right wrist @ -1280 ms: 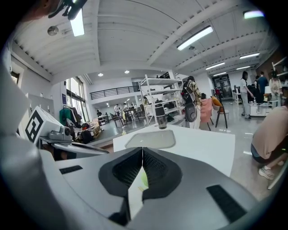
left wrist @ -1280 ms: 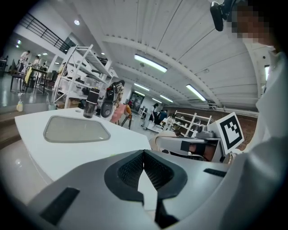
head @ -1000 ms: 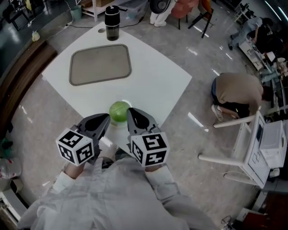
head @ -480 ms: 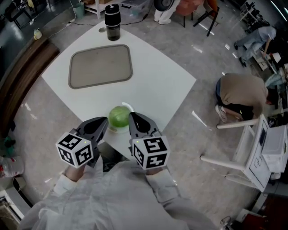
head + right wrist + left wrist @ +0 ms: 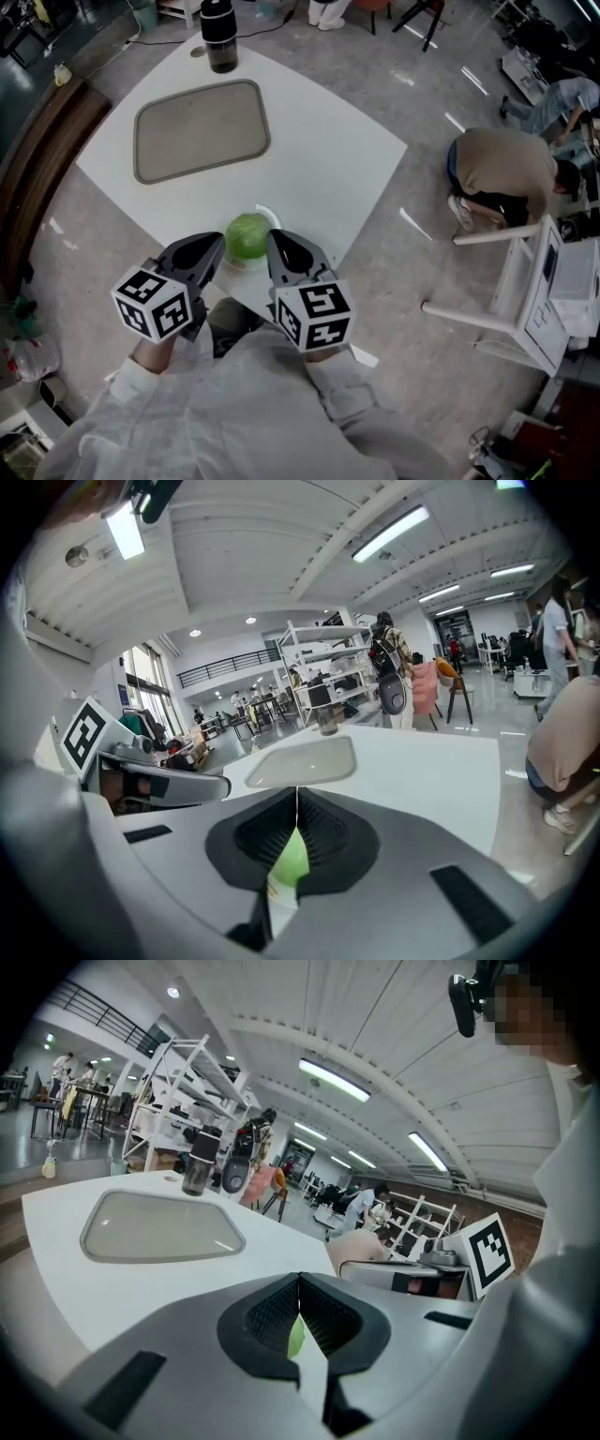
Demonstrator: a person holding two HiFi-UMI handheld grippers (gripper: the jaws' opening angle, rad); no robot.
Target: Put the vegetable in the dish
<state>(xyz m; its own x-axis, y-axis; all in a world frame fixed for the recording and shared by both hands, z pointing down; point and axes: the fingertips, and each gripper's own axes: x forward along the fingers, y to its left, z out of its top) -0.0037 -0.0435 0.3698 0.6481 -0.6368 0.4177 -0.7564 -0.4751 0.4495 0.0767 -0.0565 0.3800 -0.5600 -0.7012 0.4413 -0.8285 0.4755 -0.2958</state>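
Jaws of left gripper (image 5: 214, 248): pressed together, pinching nothing. Jaws of right gripper (image 5: 278, 248): likewise pressed together, pinching nothing. Cabbage (image 5: 247, 234): green, round, at worktop's (image 5: 319, 159) near corner, between the two grippers, apparently on a small white plate. Tray (image 5: 201, 130): grey, toward far corner. Bottle (image 5: 218, 37): black, upright, at far corner.

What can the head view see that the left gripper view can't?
Only the head view shows the whole round green vegetable from above, near the table's front corner. Only the left gripper view shows the ceiling with its long lights. Of the vegetable, it shows just a thin green sliver. Both views show the white table, the grey tray and the black bottle standing beyond the tray.
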